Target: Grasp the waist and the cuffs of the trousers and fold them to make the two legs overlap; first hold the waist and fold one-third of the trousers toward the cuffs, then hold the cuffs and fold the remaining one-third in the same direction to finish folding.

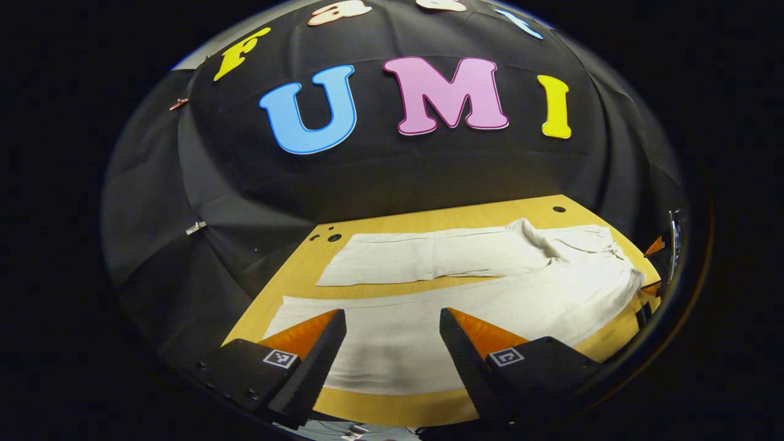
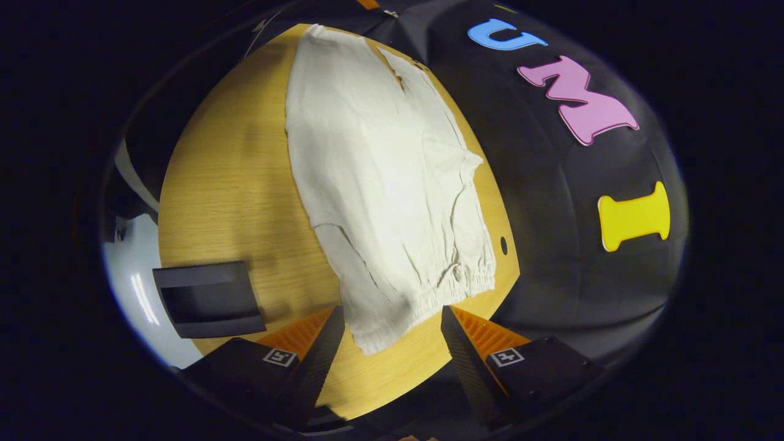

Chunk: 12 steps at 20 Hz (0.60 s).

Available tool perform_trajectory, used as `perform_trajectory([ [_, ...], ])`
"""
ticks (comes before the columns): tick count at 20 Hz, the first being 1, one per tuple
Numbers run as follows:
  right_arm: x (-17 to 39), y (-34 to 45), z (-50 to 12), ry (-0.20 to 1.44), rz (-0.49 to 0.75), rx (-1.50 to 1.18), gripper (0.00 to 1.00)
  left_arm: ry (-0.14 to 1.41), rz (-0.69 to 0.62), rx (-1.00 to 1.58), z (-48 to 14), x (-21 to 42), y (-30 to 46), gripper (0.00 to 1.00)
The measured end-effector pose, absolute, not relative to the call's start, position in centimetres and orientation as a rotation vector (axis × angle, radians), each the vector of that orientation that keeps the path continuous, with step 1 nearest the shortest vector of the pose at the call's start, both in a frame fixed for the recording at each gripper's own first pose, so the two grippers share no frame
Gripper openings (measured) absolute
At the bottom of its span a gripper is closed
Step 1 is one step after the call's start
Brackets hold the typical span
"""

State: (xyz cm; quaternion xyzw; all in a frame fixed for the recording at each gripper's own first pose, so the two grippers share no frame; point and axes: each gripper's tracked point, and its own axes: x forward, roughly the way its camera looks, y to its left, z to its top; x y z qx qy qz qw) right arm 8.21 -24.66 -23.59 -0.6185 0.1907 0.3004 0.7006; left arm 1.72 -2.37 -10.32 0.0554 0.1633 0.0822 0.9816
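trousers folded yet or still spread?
Spread. The trousers lie flat on the table, both legs side by side with bare wood between them, no overlap, waist unfolded.

A wooden desk with small dark holes near its far edge carries a pair of pale trousers lying flat, legs spread apart toward nine o'clock and waist toward three o'clock in the left gripper view. In the right gripper view, a dark flat object lies on the desk at about eight o'clock, apart from the trousers' waist.
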Motion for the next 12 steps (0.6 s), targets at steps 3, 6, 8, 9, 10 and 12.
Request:
perform_trajectory([
  [3, 9.3, -23.9, -23.6, 0.388, 0.663, -1.409, 0.94, 0.344, 0.191, 0.114, -10.9, 1.7, -1.3, 0.98],
  [6, 10.3, -23.2, -24.3, 0.377, 0.664, -1.458, 0.89, 0.361, 0.221, 0.1, -12.2, 1.5, -0.1, 0.98],
  [8, 10.9, -22.9, -24.2, 0.356, 0.646, -1.504, 0.84, 0.397, 0.24, 0.089, -14.0, 1.1, 0.8, 0.98],
  [9, 11.2, -22.8, -24.6, 0.366, 0.644, -1.521, 0.83, 0.419, 0.255, 0.097, -15.0, 0.8, 1.7, 0.98],
  [10, 11.3, -22.9, -25.2, 0.396, 0.65, -1.529, 0.81, 0.439, 0.267, 0.112, -16.0, 0.5, 2.6, 0.98],
  [12, 11.5, -22.7, -25.7, 0.434, 0.67, -1.523, 0.49, 0.483, 0.292, 0.153, -17.7, -0.4, 4.7, 0.98],
])
